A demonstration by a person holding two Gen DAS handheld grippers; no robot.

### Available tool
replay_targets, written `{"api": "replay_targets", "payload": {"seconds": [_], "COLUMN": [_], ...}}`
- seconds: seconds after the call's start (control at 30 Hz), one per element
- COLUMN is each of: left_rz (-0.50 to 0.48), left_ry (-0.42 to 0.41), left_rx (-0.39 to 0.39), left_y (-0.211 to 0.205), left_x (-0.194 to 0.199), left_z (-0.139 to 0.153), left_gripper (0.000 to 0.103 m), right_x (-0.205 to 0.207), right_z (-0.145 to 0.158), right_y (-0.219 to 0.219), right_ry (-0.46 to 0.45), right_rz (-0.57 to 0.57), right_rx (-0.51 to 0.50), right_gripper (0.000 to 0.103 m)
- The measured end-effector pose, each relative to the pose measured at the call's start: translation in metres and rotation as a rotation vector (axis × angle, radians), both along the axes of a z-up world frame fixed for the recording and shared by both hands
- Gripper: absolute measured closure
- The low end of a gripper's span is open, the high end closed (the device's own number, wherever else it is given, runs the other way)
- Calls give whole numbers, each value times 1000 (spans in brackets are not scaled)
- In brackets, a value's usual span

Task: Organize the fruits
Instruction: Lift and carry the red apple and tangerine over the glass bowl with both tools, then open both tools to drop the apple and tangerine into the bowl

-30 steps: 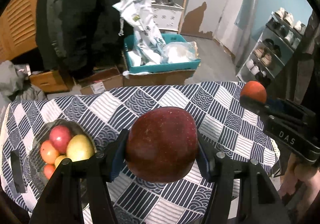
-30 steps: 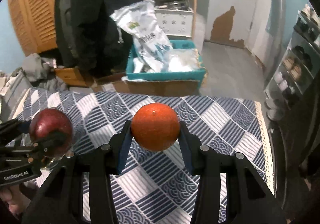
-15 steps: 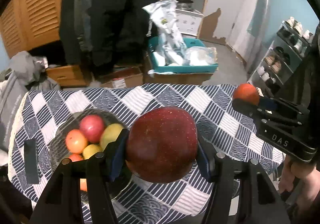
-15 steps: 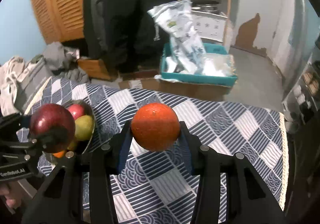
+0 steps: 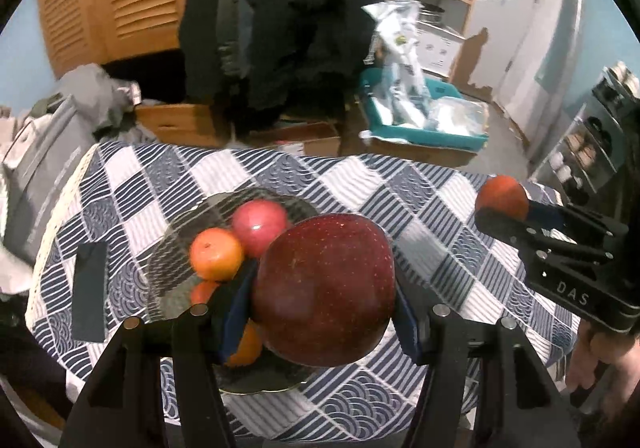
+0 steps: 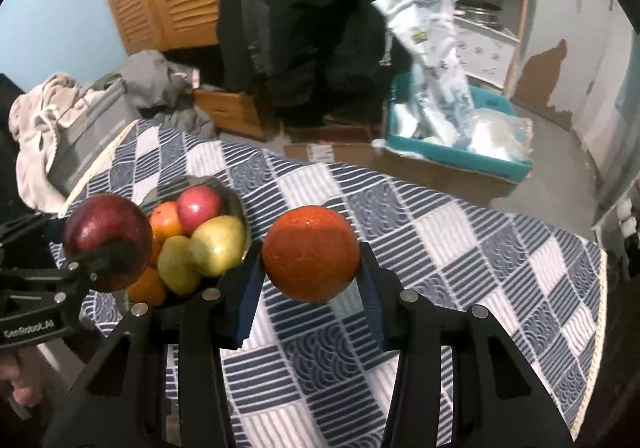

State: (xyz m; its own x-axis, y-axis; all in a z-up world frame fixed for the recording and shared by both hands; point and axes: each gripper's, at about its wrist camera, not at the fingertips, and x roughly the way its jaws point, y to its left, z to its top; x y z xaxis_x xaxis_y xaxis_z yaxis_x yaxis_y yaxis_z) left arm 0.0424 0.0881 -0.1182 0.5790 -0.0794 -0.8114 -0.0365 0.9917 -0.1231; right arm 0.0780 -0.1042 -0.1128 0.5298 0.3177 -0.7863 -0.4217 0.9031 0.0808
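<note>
My left gripper (image 5: 324,296) is clenched on a dark red apple (image 5: 324,288), filling the lower centre of its view, above the glass bowl (image 5: 176,248) at centre left. The bowl holds a pink apple (image 5: 260,222), oranges (image 5: 216,254) and two pears (image 6: 218,244). My right gripper (image 6: 312,268) grasps an orange (image 6: 312,258) at frame centre, over the checked cloth (image 6: 460,248), right of the bowl.

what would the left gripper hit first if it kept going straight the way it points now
Probably the glass bowl of fruit. The left gripper, shut on a dark red apple, points down at the bowl's near right part, so the apple would likely meet the orange there first. Depth is unclear.
</note>
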Motion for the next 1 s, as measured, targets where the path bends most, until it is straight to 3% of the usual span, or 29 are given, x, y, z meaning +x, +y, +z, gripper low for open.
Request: {"api": "replay_targets", "payload": {"seconds": [0.53,1.0], "left_rz": [151,236], "left_ry": [76,186], "left_rx": [-5,-46], "left_y": [69,104], "left_x": [-4,-2], "left_z": [-38,-77], "left_gripper": [40,40], "right_x": [-3,-8], "right_z": [-42,-79], "right_y": [76,112], "right_ry": [76,164], "right_rz": [134,203], "right_rx": [-54,-85], "right_gripper": [58,58]}}
